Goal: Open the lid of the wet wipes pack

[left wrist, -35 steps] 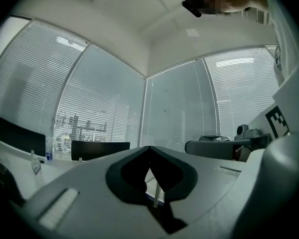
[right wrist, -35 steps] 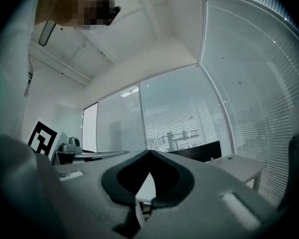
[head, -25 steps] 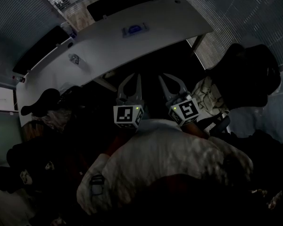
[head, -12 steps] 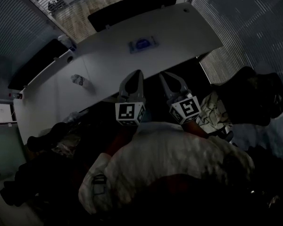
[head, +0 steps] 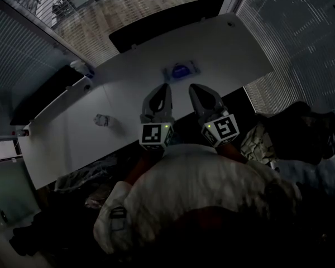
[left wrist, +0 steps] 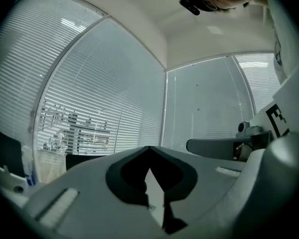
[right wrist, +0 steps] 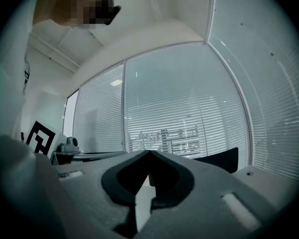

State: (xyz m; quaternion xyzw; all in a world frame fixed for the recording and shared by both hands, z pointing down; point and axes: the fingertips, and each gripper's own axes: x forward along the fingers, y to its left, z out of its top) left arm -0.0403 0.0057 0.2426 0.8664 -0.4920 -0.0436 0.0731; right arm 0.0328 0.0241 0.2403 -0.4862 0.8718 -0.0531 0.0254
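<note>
While both arms reach forward from the person's pale-clad torso, the left gripper (head: 162, 88) and the right gripper (head: 195, 89) are held level and side by side, close but not touching, over the near edge of the long white bench (head: 229, 49), both pointing across it. Each gripper's jaws are pressed together at the tips with nothing between them. The flat wet wipes pack with a blue oval lid (head: 181, 70) lies on the bench just beyond the two sets of tips, untouched by either. A small crumpled clear wrapper (head: 102, 120) lies well off to the left.

Wet wipes pack (head: 182, 71) label unreadable.
</note>
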